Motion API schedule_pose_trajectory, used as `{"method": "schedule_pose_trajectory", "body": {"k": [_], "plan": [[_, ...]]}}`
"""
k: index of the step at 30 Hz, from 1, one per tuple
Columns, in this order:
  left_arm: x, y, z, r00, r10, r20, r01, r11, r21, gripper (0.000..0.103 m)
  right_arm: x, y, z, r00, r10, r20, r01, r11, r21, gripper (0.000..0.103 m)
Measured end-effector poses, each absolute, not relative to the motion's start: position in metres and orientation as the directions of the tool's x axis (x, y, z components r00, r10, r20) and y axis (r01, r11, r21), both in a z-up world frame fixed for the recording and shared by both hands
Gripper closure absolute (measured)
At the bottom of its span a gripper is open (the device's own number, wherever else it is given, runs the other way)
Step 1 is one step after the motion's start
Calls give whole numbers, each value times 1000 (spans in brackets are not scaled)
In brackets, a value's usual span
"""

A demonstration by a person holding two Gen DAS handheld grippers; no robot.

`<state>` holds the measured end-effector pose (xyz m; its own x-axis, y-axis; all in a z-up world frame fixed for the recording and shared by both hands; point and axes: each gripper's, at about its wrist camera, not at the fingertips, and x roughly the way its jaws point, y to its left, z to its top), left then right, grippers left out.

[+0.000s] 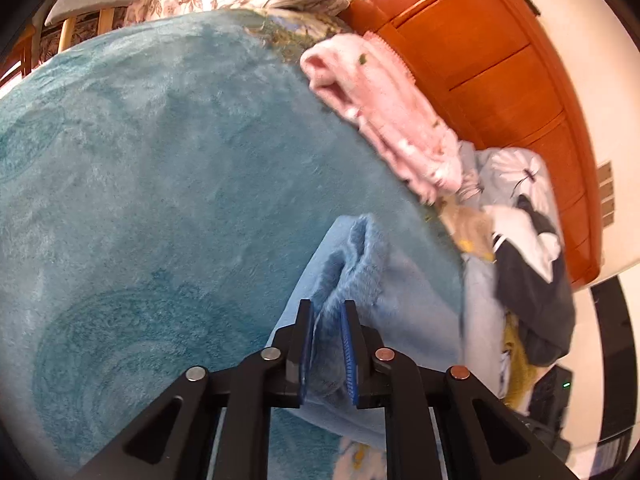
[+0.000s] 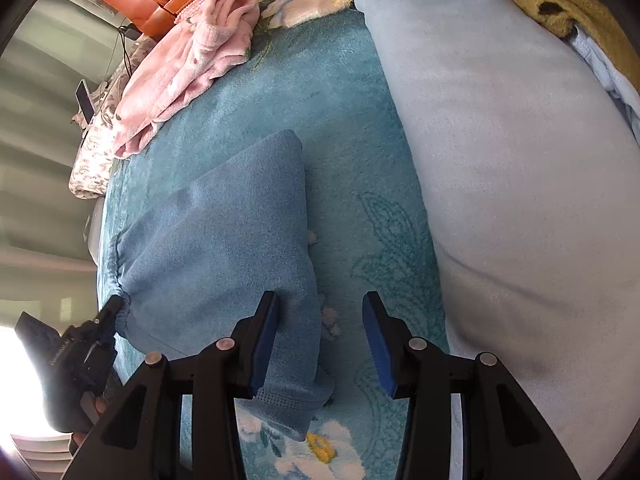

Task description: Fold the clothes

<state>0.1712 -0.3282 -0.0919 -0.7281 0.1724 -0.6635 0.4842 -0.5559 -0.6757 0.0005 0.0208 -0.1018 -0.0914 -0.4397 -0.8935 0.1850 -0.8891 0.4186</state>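
The blue fleece garment (image 2: 224,248), soft, light and limp, is spread on the teal blanket (image 2: 344,128); its bunched edge lies between the narrow jaws of the left gripper (image 1: 329,344), apparently not pinched, the right gripper (image 2: 320,340) stands half open and empty over the hem at 6 o'clock, and a thick folded edge is judged the best hold.

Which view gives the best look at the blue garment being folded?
The right wrist view: the blue garment lies spread across the teal blanket, hem and outline visible. The left wrist view shows only a bunched edge between the left gripper fingers.
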Motion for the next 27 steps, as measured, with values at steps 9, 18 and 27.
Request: {"method": "schedule_pose_trajectory", "body": {"k": [9,18,27], "plan": [[144,-327,-116,-648,271,-711,502,-550,-667,42,-3,29,-110,-72,-500,-863,169,-859,484,58],[158,-334,-135,-677,339,-653,507,-429,-748,44,-2,31,-125,-26,-614,-789,121,-786,607,59],[151,-328,-116,-685,309,-660,496,-466,-733,71,-10,28,-111,-44,-665,-746,148,-743,653,86]]}}
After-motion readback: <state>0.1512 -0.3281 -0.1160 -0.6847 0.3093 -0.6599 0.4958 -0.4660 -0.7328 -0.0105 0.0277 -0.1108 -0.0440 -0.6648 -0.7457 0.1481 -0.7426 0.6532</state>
